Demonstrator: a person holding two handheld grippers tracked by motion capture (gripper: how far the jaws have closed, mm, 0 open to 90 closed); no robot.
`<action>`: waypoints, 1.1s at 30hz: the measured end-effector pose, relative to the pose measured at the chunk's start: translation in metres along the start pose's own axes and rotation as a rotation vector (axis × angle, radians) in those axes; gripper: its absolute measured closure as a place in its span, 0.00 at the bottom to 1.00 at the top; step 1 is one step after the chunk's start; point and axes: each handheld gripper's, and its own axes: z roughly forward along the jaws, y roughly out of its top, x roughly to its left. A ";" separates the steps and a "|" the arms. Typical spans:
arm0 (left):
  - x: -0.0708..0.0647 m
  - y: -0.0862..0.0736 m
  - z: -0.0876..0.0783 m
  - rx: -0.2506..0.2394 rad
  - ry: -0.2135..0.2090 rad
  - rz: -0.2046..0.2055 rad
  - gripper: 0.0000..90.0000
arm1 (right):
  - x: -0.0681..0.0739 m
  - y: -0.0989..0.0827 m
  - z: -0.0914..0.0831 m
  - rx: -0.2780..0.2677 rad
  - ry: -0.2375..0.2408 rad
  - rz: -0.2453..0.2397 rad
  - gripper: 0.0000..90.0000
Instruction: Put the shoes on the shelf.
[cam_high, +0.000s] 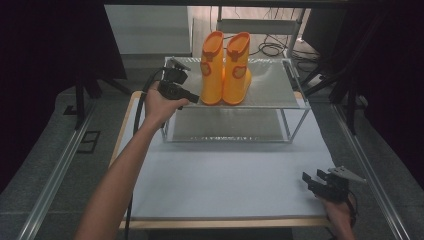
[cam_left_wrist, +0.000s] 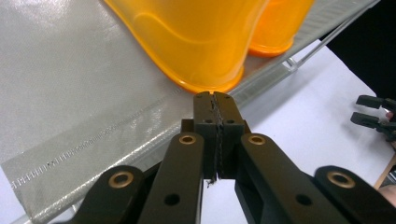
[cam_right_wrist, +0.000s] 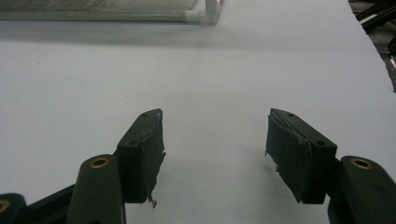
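Two orange rubber boots (cam_high: 226, 67) stand upright side by side on the top shelf of a small rack (cam_high: 280, 85). My left gripper (cam_high: 194, 98) is at the shelf's front left edge, just left of the nearer boot's sole. In the left gripper view its jaws are shut with nothing between them, the tips (cam_left_wrist: 213, 98) right below the orange sole (cam_left_wrist: 201, 51). My right gripper (cam_high: 309, 178) rests at the table's near right corner. Its jaws (cam_right_wrist: 215, 149) stand open over the bare white table top.
The rack has a mesh top shelf (cam_left_wrist: 70, 93), a lower shelf (cam_high: 225, 125) and thin white legs. The white table (cam_high: 225, 175) has a wooden front edge. Dark curtains flank both sides; cables (cam_high: 272, 47) lie behind the rack.
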 end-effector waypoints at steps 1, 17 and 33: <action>0.000 0.000 0.000 0.000 0.000 0.000 1.00 | 0.000 0.000 0.000 0.000 -0.001 0.001 0.41; 0.015 0.004 0.023 -0.002 0.017 -0.071 1.00 | -0.001 -0.001 0.001 0.007 -0.003 0.001 0.41; 0.014 0.013 0.034 -0.001 0.033 -0.092 1.00 | -0.003 -0.001 0.000 0.005 -0.006 0.007 0.41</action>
